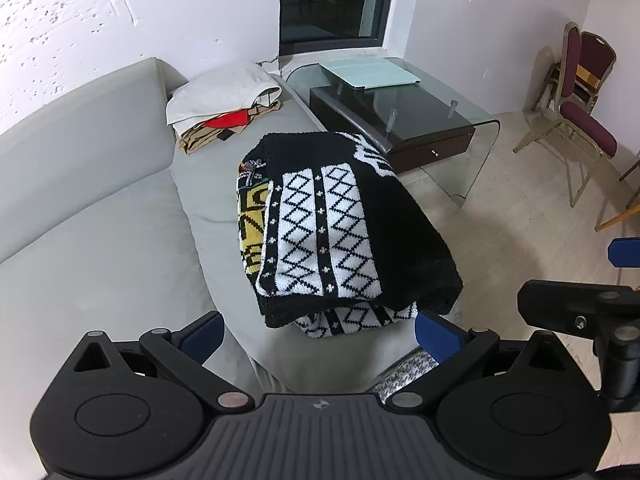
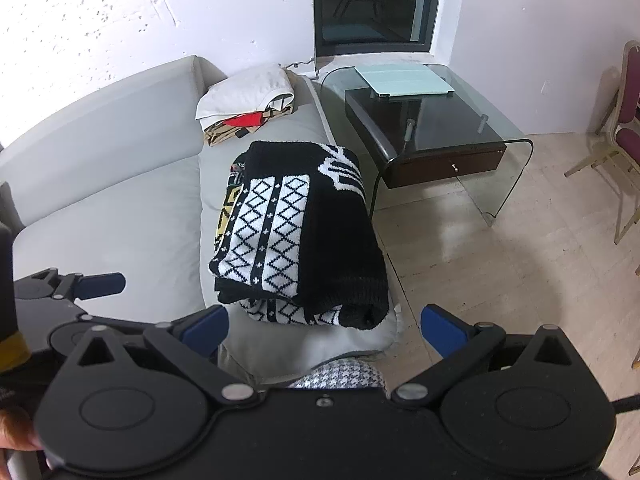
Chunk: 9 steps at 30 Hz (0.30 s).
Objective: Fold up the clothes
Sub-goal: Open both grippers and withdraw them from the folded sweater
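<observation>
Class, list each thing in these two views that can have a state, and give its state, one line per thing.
Black-and-white knit sweater: folded, lying on the sofa seat.
Pile of clothes: folded and stacked at the far end of the sofa.
Left gripper: open, holding nothing.
Right gripper: open, holding nothing.
Drawer under the glass table: shut.
Tablet cover: closed, flat on the glass table.

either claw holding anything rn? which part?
Nothing held. Left claw and right claw are both open and empty, short of the folded sweater on the sofa.
</observation>
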{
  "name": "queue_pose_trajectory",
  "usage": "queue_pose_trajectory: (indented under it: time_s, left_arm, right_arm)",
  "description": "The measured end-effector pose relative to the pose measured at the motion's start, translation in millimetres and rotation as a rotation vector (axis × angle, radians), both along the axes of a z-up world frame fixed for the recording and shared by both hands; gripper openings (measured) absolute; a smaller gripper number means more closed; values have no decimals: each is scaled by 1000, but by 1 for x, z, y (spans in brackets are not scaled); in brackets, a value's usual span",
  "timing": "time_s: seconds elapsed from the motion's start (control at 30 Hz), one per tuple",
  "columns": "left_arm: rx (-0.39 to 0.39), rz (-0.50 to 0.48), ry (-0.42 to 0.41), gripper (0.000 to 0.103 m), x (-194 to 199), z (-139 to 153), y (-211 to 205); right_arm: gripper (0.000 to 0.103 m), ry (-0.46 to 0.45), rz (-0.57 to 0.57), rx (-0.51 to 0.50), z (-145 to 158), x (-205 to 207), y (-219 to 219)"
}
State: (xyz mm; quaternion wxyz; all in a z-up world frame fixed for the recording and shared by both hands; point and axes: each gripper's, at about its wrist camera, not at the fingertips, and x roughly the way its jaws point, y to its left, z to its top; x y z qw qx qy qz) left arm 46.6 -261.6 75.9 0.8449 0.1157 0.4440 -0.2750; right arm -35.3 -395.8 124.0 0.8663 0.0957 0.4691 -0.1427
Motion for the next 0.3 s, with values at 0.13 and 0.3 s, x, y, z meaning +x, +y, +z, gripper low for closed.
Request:
queue_pose_trajectory:
  time_s: [0.13,0.3]
  left_arm:
    - [6,2,0,102,1,-1,0]
    - [-8,0,-5,102,1,-1,4]
  right_arm:
    - [103,5,2,-3,-1,1,2]
    - [103,3,7,-7,-1,1,4]
